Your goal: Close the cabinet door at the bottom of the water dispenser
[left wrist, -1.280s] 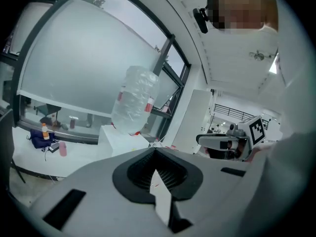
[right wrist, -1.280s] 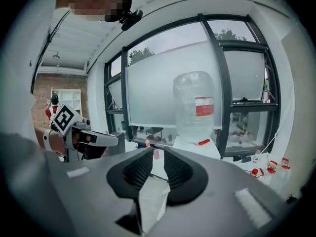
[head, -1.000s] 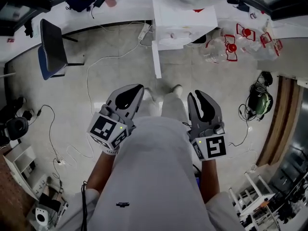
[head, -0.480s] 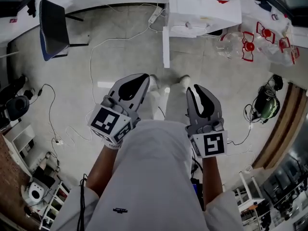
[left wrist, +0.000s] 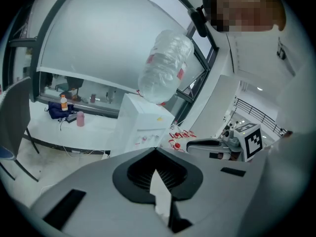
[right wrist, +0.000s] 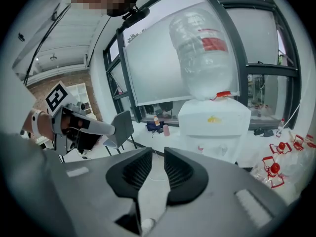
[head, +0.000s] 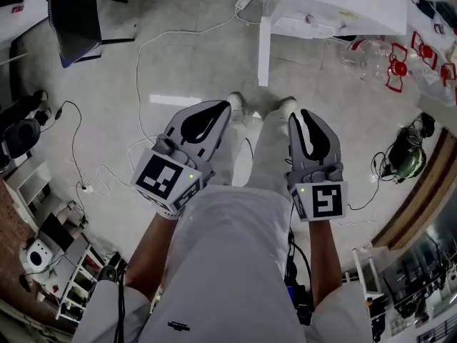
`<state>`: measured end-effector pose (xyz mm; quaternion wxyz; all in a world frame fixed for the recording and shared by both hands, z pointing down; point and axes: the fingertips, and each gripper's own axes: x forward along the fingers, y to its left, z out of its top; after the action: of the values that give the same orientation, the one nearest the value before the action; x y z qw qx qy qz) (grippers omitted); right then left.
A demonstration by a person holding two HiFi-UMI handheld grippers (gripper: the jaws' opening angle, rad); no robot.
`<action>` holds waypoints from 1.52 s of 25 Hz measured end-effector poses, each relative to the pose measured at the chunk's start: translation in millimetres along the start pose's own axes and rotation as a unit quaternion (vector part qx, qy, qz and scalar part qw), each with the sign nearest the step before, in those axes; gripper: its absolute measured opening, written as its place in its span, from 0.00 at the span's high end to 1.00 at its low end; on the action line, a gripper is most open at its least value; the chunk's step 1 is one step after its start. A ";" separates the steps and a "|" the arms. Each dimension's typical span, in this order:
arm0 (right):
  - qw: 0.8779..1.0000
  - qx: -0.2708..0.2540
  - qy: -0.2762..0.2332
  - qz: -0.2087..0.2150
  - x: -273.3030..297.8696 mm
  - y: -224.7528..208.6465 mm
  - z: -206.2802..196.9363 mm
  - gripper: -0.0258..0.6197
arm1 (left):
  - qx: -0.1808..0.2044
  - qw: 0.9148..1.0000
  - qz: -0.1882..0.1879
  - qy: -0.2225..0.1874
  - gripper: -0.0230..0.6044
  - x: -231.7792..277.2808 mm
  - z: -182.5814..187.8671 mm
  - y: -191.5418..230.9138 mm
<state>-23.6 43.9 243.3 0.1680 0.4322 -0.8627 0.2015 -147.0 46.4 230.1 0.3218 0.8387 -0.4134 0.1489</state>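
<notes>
At the centre of the head view, two grippers are held side by side above the floor (head: 193, 70), both pointed toward the water dispenser (head: 335, 9).

**Jaws.**
- The left gripper (head: 223, 107) is shown with its jaws pressed together at the tips. Nothing is pinched, and only a hollow is left between the ribbed pads behind the tips.
- The right gripper (head: 305, 114) is shown with its jaws parted by a narrow slit. They have just been opening slightly, and nothing stands between them.
- Neither gripper is in contact with any object.

**Task object.** The cabinet door (head: 264, 52) is swung open from the base of the dispenser. It is seen edge-on as a white slab projecting toward the person's shoes. It is well apart from both grippers.

**Containers.**
- One large clear water bottle (right wrist: 202, 53) is seated upside down on top of the dispenser. Its fill level cannot be told.
- One orange bottle (left wrist: 63, 101) and one pink bottle (left wrist: 80, 117) are set near each other on the counter (left wrist: 49, 127) behind the dispenser. Their contents cannot be made out.
- Several clear bottles with red handles (head: 396, 66) are gathered on the floor beside the dispenser. Their exact number cannot be counted.

**Other items.** One chair (head: 71, 9) is placed near the counter.
</notes>
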 end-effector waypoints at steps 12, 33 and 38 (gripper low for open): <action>0.998 0.009 0.061 0.020 64.5 -11.4 -82.5 0.80 | -0.018 1.000 -0.004 0.021 0.95 44.7 -55.7 27.4; 0.990 0.020 0.136 0.023 134.7 -24.7 -210.9 0.76 | -0.042 0.997 0.012 0.068 0.95 98.5 -152.8 71.9; 0.988 0.018 0.154 0.022 141.6 -31.5 -240.6 0.76 | -0.050 0.996 0.017 0.076 0.95 110.3 -175.1 75.5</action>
<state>-50.8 49.3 522.9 0.2865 0.3801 -0.8322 0.2846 -136.0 62.5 449.5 0.3915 0.8006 -0.4087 0.1970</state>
